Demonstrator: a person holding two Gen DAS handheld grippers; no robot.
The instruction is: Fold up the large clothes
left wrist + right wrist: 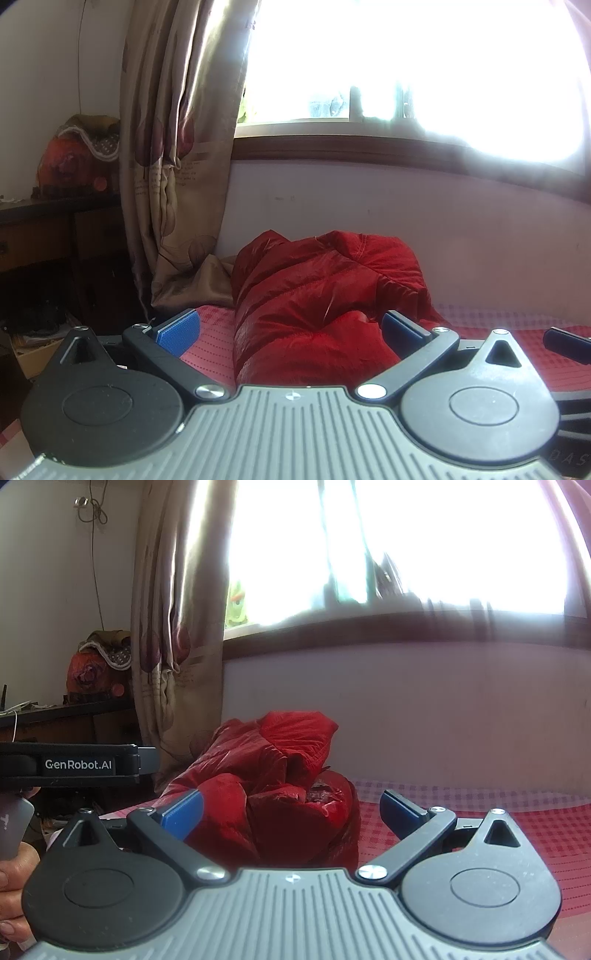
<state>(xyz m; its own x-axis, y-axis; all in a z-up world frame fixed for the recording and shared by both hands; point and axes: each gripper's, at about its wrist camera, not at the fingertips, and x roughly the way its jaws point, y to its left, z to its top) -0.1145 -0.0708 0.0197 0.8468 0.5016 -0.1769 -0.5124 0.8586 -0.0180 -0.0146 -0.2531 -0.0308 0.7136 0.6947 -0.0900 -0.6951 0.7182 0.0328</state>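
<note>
Two grippers hover low over the bed, both with jaws spread wide and nothing between them. The left gripper point(290, 328) faces a crumpled red padded jacket point(317, 306) of shiny quilted fabric, which lies heaped on the red-and-white checked bedspread point(524, 321) close to the bed's far edge, against the pale wall beneath the window sill point(369, 146). The jacket's bulk runs from the far edge toward the camera, passing between the blue-padded fingertips point(179, 330) without touching them, as far as can be seen. The right gripper point(291, 808) looks at the same jacket from slightly to one side; there the heap shows a hood-like fold on top and sits near the bed's far left corner. A beige patterned curtain point(173, 155) hangs down to that corner, its hem resting on the bed beside the jacket. In the right wrist view, a person's hand point(14, 878) grips the black handle of the left tool at the left edge.
</note>
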